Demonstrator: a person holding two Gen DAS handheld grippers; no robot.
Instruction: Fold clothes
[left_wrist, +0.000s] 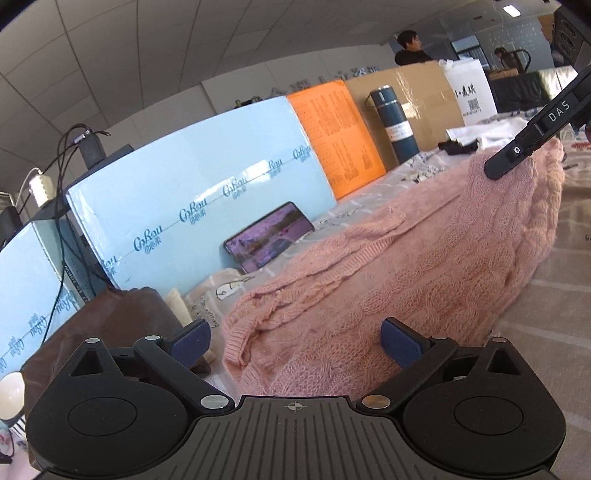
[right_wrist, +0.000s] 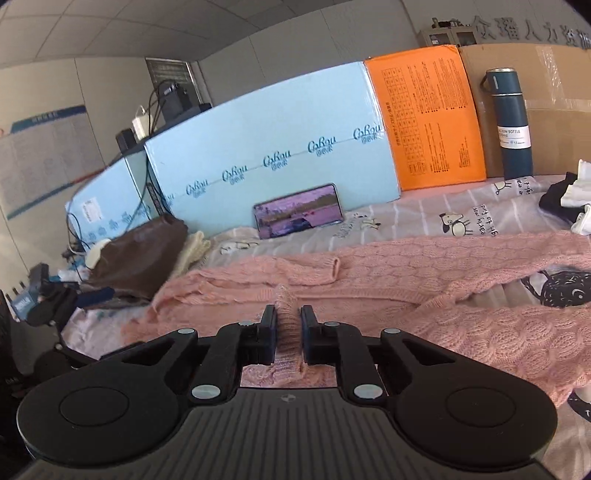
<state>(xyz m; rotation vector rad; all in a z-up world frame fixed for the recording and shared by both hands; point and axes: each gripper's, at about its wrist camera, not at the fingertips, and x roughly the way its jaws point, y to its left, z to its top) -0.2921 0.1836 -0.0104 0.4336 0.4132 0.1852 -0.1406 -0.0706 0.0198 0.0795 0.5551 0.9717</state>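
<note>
The right gripper (right_wrist: 288, 339) has its fingers (right_wrist: 267, 338) pinched narrow on a ribbed edge of the pink cable-knit sweater (right_wrist: 424, 273), low centre in the right wrist view. The left gripper (left_wrist: 295, 341) stands with fingers (left_wrist: 400, 343) spread wide, empty, at the sweater's near hem in the lower middle of its frame. The sweater lies across a cartoon-print sheet (right_wrist: 424, 218) on the desk, one sleeve (right_wrist: 295, 271) laid over the body.

The risk, as it looks: the loose knit may stretch or slide out of the thin pinch if the right side is pulled while the left holds nothing, dragging the whole garment askew. A snagged loop on the finger edge is another likely fault.

Only the left wrist view shows the knit lifted into a peak under the right gripper at upper right. Only the right wrist view shows the actual pinch, and the sheet exposed between sweater parts at right. A phone (right_wrist: 299, 210) leans on the blue box (right_wrist: 266, 147) behind.
</note>
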